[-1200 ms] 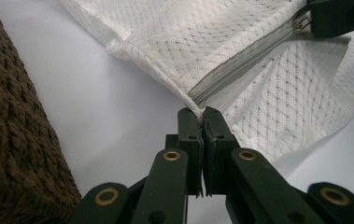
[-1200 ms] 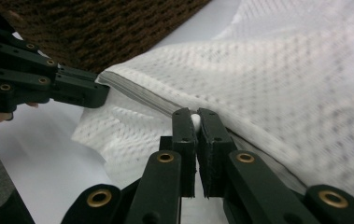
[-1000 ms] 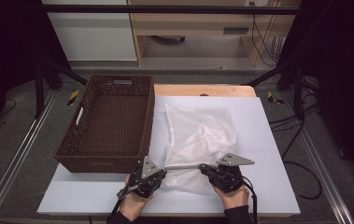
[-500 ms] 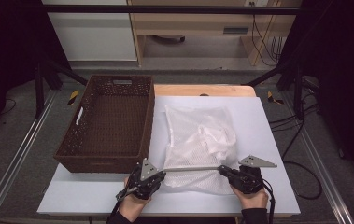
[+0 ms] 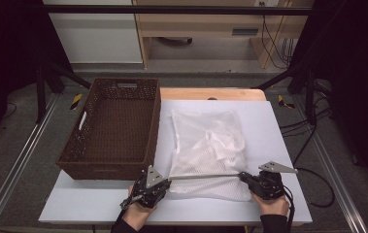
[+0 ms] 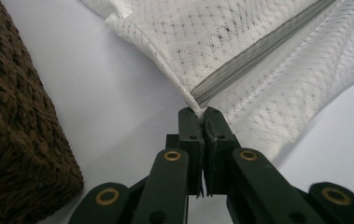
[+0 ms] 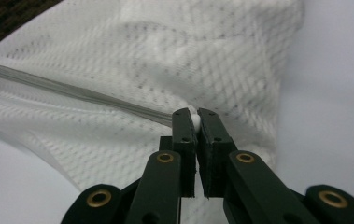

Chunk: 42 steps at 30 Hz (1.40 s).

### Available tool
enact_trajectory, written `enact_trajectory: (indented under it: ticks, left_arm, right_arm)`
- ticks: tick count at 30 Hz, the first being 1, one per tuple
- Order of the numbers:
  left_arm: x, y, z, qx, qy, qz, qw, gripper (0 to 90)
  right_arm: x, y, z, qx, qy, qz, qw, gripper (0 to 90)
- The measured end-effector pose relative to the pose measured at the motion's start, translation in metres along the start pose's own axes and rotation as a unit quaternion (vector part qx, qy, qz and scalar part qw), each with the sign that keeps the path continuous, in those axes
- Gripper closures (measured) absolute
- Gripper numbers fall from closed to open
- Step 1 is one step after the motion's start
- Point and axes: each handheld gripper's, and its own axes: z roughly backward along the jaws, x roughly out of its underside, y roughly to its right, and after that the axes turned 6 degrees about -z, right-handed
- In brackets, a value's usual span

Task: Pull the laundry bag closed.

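A white mesh bag (image 5: pixel 206 141) with white cloth inside lies flat on the white table (image 5: pixel 278 126). Its grey zipper (image 5: pixel 206 176) runs taut along the near edge between my two grippers. My left gripper (image 5: pixel 168 179) is shut on the bag's corner at the zipper's left end; in the left gripper view the jaws (image 6: pixel 201 112) pinch the mesh where the zipper (image 6: pixel 258 56) starts. My right gripper (image 5: pixel 243 175) sits at the zipper's right end, shut on a small white pull tab (image 7: pixel 195 122), with the zipper (image 7: pixel 72 91) trailing off to the left of the jaws (image 7: pixel 195 114).
A dark brown woven basket (image 5: pixel 108 167) stands empty on the table's left half, close beside the bag and my left gripper; its corner (image 6: pixel 16 116) shows in the left gripper view. A wooden board (image 5: pixel 210 93) lies beyond the table's far edge.
My right gripper has slid to the right along the zipper, from near the middle of the bag's near edge to its right corner. The left gripper has kept still on the left corner.
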Motion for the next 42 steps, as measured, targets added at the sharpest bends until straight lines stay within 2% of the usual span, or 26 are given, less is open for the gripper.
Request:
enact_trajectory:
  ticks: [2,4,7,9,12,15,20,22,25,26,27,28,30,32,36,37,39,40,41,42]
  left_arm:
    - [0.001,-0.001,0.0,0.001,0.001,0.003,1.0,86.6]
    - [0.001,-0.002,0.0,0.001,-0.002,0.003,1.0,86.6]
    - [0.002,-0.002,-0.001,0.003,-0.006,0.002,1.0,86.6]
    - [0.002,-0.001,-0.002,0.001,-0.01,0.0,0.9999,86.6]
    - [0.003,0.0,-0.004,-0.001,-0.014,-0.001,0.9999,86.6]
    - [0.004,-0.001,-0.005,0.001,-0.013,0.004,0.9999,86.5]
    - [0.004,0.0,-0.004,0.002,-0.009,0.006,0.9999,85.1]
    - [0.005,0.0,-0.004,0.003,-0.006,0.007,1.0,84.3]
    - [0.005,-0.001,-0.005,0.006,-0.007,0.005,0.9999,82.2]
    - [0.005,-0.001,-0.006,0.004,-0.009,0.005,0.9999,80.5]
    - [0.006,-0.002,-0.006,0.002,-0.009,0.008,0.9999,77.7]
    - [0.006,-0.002,-0.007,0.001,-0.012,0.011,0.9999,74.8]
    - [0.007,-0.004,-0.007,0.002,-0.01,0.015,0.9998,71.6]
    - [0.007,-0.005,-0.007,0.011,-0.007,0.018,0.9998,71.2]
    - [0.007,-0.004,-0.01,0.013,-0.01,0.016,0.9997,78.6]
    - [0.008,-0.003,-0.011,0.012,-0.014,0.015,0.9997,80.7]
    - [0.008,-0.003,-0.012,0.011,-0.015,0.016,0.9997,83.8]
    - [0.008,-0.002,-0.012,0.011,-0.015,0.016,0.9997,84.6]
    - [0.008,-0.002,-0.012,0.009,-0.016,0.013,0.9997,84.9]
    - [0.008,-0.002,-0.012,0.009,-0.016,0.013,0.9997,85.1]
  right_arm:
    - [0.001,0.005,0.001,0.002,0.0,-0.003,1.0,86.4]
    - [0.001,0.009,0.002,0.016,-0.003,-0.001,0.9999,86.3]
    - [0.002,0.014,0.002,0.022,-0.009,-0.01,0.9997,86.3]
    - [0.002,0.018,0.002,0.039,-0.016,-0.009,0.9991,86.3]
    - [0.003,0.023,0.001,0.039,-0.023,-0.019,0.9988,86.3]
    - [0.003,0.023,-0.001,0.043,-0.029,-0.014,0.9985,86.3]
    - [0.001,0.022,0.002,0.039,-0.018,-0.015,0.9989,85.5]
    - [0.001,0.024,0.003,0.041,-0.009,-0.015,0.999,81.0]
    - [0.002,0.027,0.001,0.069,0.006,-0.005,0.9976,68.2]
    - [0.003,0.028,0.0,0.083,0.011,-0.003,0.9965,65.5]
    - [0.003,0.03,0.0,0.091,0.012,0.002,0.9958,65.0]
    - [0.003,0.031,0.0,0.093,0.01,-0.003,0.9956,63.1]
    - [0.005,0.033,0.002,0.093,0.016,-0.006,0.9955,57.6]
    - [0.008,0.033,0.0,0.087,0.011,-0.002,0.9961,54.7]
    - [0.014,0.03,-0.011,0.079,-0.021,0.008,0.9966,51.3]
    - [0.014,0.028,-0.011,0.08,-0.017,0.011,0.9966,51.3]
    - [0.014,0.028,-0.011,0.083,-0.019,0.014,0.9963,57.8]
    - [0.015,0.027,-0.011,0.078,-0.018,0.01,0.9967,66.2]
    - [0.015,0.027,-0.011,0.071,-0.019,0.009,0.9972,68.2]
    - [0.015,0.025,-0.011,0.077,-0.023,0.013,0.9967,78.4]
